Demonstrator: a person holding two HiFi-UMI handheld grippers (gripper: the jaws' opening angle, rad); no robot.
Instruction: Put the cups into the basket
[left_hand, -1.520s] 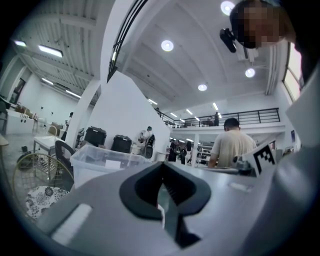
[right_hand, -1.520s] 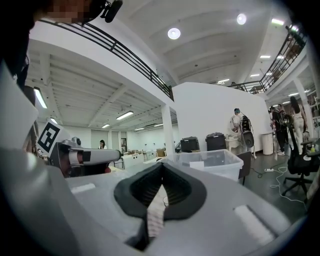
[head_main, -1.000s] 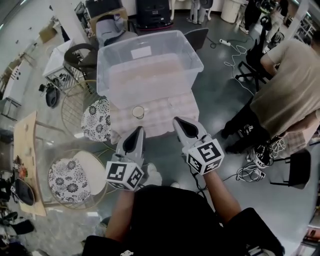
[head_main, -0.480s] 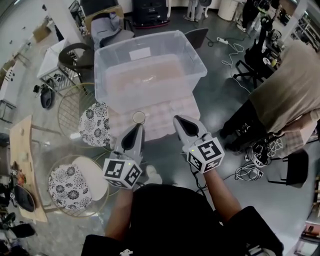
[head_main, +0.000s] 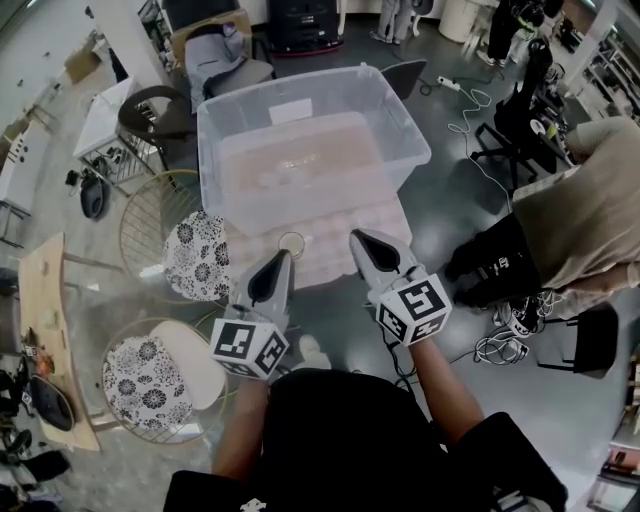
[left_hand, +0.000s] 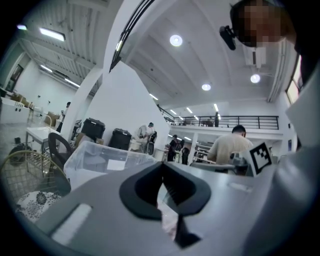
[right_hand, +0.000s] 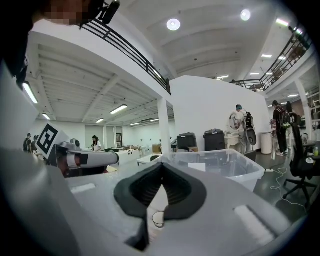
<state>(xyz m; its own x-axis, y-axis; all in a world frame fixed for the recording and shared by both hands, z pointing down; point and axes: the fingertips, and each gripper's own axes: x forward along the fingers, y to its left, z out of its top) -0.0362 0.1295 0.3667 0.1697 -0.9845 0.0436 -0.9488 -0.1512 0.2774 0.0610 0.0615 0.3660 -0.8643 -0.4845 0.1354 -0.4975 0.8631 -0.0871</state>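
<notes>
The basket (head_main: 207, 150), a big clear plastic tub, stands open on the far part of the table (head_main: 325, 258), which is covered by a pale checked cloth. In my left gripper view the basket (left_hand: 100, 157) shows ahead and to the left; in my right gripper view it (right_hand: 220, 162) shows ahead and to the right.

I hold both tools side by side over the near edge of the table, pointing roughly level toward the basket. My left gripper (head_main: 283, 258) has its jaws closed together, pad against pad (left_hand: 162, 172), with nothing caught between them. My right gripper (head_main: 362, 240) is closed the same way (right_hand: 161, 170) and grips nothing.

The cup (head_main: 291, 243), small and clear, stands upright on the cloth just in front of the basket and outside it. It is between my two tips, nearer the left one, and apart from both. Its rim (right_hand: 158, 219) shows below my right pads.
</notes>
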